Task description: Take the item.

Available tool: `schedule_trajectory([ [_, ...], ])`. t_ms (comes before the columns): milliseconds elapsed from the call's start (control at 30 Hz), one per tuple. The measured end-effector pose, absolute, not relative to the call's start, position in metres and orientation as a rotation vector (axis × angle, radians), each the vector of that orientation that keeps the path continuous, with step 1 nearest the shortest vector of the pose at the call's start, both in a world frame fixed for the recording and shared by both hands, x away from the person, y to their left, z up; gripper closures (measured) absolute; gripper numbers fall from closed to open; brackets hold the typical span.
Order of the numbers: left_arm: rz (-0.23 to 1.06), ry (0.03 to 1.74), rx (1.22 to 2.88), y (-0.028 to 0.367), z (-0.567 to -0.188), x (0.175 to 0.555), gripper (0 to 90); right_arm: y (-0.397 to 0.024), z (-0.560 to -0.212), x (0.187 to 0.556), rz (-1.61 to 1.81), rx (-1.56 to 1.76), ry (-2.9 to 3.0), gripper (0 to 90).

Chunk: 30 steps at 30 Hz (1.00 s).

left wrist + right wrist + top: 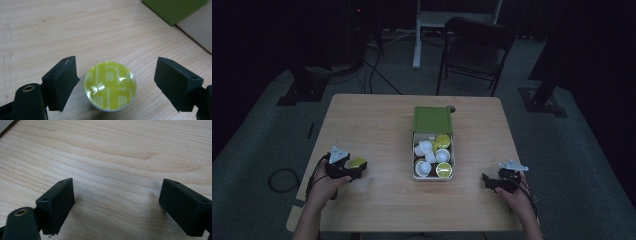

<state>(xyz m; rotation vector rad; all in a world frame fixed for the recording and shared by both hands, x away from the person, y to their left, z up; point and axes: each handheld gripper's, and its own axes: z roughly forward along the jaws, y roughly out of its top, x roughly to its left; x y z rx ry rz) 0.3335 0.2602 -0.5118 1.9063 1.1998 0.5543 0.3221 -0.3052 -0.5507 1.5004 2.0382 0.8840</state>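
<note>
In dim light, a box [433, 176] on the worktop [377, 125] holds white and yellow-green capsules, count unclear; left gripper [116, 83] fingers stand apart around a capsule [110, 85], right gripper [117, 207] fingers apart, empty.

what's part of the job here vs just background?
Job: yellow-green capsule between the left gripper jaws, untouched; open box of capsules; right gripper, open over bare table.
Background: folding chair; floor cables.
</note>
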Motion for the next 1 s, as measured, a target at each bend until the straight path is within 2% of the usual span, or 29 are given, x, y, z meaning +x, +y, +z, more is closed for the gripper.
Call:
schedule_trajectory([
  [433,0.526,1.048,1.913,0.232,-0.499,0.336,18.0,-0.305,-0.551,0.322,0.884,1.501,2.038,12.4],
  [900,0.359,0.87,1.949,0.194,-0.502,0.332,17.1,-0.305,-0.551,0.322,0.884,1.5,2.038,12.5],
  [1000,0.36,0.816,1.955,0.187,-0.503,0.331,15.5,-0.305,-0.551,0.322,0.884,1.501,2.038,12.4],
])
